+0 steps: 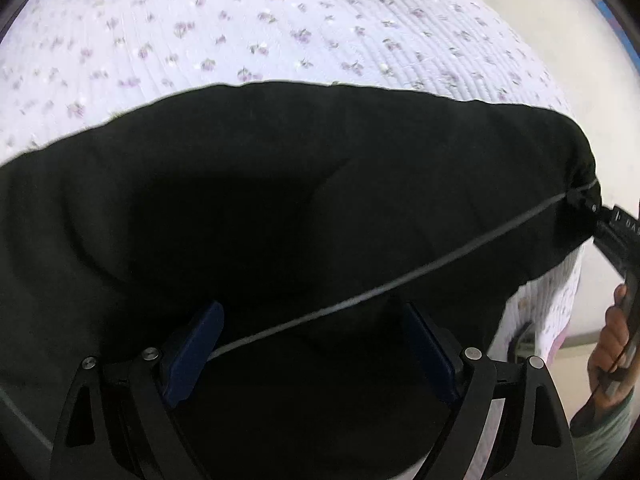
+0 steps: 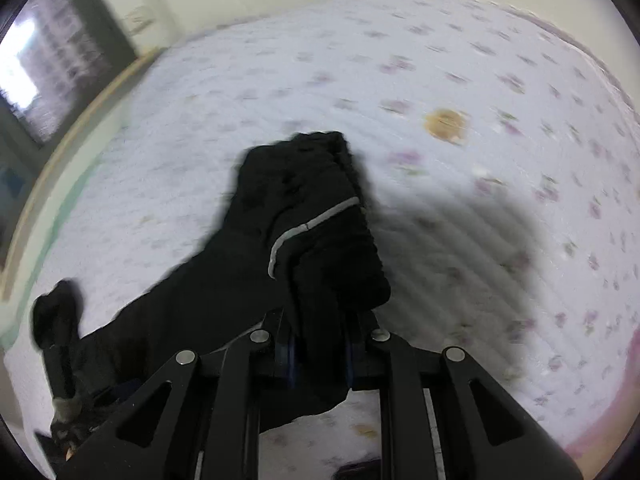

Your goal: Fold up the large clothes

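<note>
A large black garment (image 1: pixel 280 184) with a thin grey stripe lies across the flowered bedspread (image 1: pixel 240 32). In the left wrist view my left gripper (image 1: pixel 316 320) stands open just over the cloth, blue pads wide apart, and the grey stripe runs between them. At the right edge of that view the right gripper (image 1: pixel 592 204) pinches a bunched end of the garment. In the right wrist view my right gripper (image 2: pixel 320 344) is shut on a thick fold of the black garment (image 2: pixel 312 216), lifted above the bed, with the rest trailing down to the lower left.
A person's hand (image 1: pixel 612 332) holds the right gripper's handle. A brownish stain (image 2: pixel 446 124) marks the bedspread. A window (image 2: pixel 48 60) and a wooden bed edge (image 2: pixel 72 128) lie at the left of the right wrist view. The floor (image 1: pixel 600 112) shows past the bed's right side.
</note>
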